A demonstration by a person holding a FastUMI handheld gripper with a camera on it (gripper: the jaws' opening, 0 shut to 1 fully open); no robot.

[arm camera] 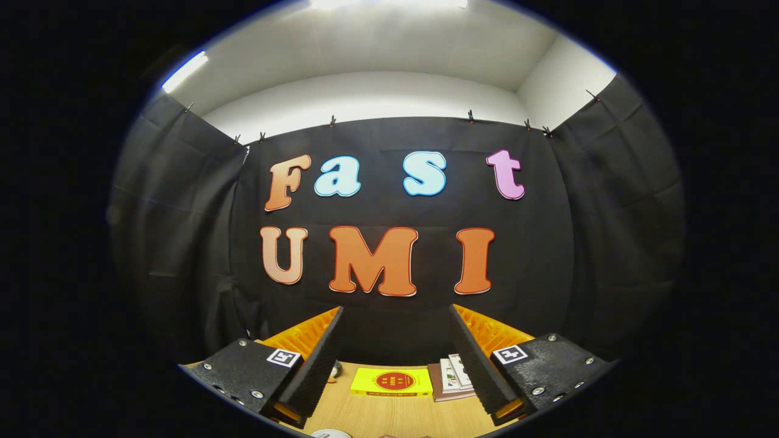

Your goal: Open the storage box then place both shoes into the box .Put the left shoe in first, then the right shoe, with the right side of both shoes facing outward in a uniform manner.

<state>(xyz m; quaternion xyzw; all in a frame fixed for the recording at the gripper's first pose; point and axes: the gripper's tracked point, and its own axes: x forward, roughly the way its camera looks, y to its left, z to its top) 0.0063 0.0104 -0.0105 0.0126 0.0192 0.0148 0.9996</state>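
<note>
My gripper (395,316) is held high and level, pointing at the booth's black cloth wall. Its two fingers (319,359) stand wide apart, open, with nothing between them. Below them lies a light wooden table (395,417).
A yellow box with a red round mark (392,382) lies flat on the table at the back, between the fingers. Beside it on the right lies a small stack of books or cards (453,377). A white round edge (330,434) shows near the front of the table.
</note>
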